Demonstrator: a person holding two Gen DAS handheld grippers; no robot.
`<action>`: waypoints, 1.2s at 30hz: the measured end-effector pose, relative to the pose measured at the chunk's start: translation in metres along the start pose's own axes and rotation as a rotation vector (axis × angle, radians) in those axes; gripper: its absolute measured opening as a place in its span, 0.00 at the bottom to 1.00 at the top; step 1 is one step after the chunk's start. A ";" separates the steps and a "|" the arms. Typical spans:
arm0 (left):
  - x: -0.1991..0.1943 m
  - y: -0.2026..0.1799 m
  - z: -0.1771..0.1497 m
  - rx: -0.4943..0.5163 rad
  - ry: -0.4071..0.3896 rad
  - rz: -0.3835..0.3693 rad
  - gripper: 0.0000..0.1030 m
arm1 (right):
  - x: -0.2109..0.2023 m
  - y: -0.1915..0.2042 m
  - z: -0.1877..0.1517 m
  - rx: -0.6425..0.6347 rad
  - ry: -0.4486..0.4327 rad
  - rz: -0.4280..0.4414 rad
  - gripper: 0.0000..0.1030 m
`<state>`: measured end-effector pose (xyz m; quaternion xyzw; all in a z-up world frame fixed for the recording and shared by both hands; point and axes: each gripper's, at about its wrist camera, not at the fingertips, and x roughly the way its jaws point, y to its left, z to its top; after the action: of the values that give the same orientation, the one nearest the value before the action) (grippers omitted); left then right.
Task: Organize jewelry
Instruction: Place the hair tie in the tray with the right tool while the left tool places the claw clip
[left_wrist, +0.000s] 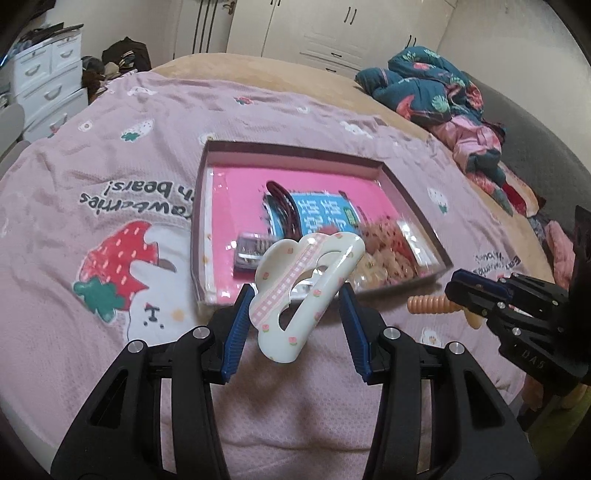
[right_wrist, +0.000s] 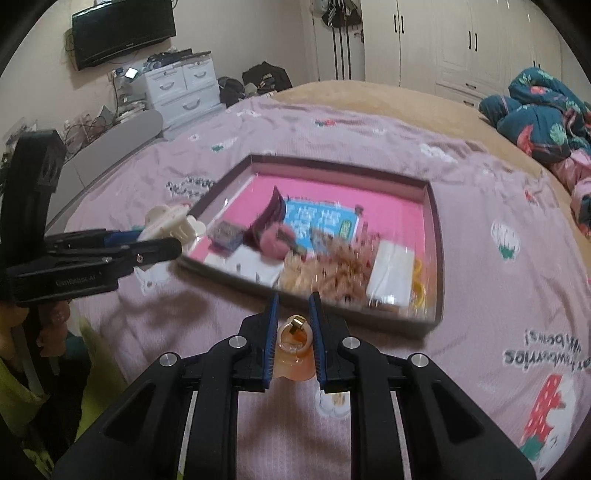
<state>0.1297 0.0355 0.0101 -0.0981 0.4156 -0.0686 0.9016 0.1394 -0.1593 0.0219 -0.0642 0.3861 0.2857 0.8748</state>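
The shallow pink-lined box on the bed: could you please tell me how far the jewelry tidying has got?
Several pieces already lie in the box, including a dark red hair claw and a pink pompom. In hand: the left gripper clamps a white hair claw, the right gripper an orange clip. Both are short of the box and still need placing.

Blurred beyond telling apart: small pieces heaped at the near edge of the shallow box (right_wrist: 437, 236). Hidden between the right claw (right_wrist: 293, 314) pads: most of the orange clip (right_wrist: 294, 347). Cut off by the frame edge: the bedspread (left_wrist: 110, 236). Unreadable: blue card (right_wrist: 321, 219) print.
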 end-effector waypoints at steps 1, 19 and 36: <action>0.001 0.001 0.003 -0.002 -0.002 0.002 0.37 | 0.000 0.000 0.004 -0.003 -0.009 -0.003 0.16; 0.052 0.030 0.035 -0.076 0.037 0.066 0.38 | 0.067 -0.028 0.056 0.094 -0.057 -0.065 0.16; 0.072 0.033 0.035 -0.079 0.064 0.082 0.38 | 0.082 -0.037 0.016 0.151 0.036 -0.044 0.33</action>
<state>0.2045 0.0571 -0.0288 -0.1144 0.4500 -0.0183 0.8855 0.2141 -0.1478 -0.0296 -0.0118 0.4206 0.2353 0.8761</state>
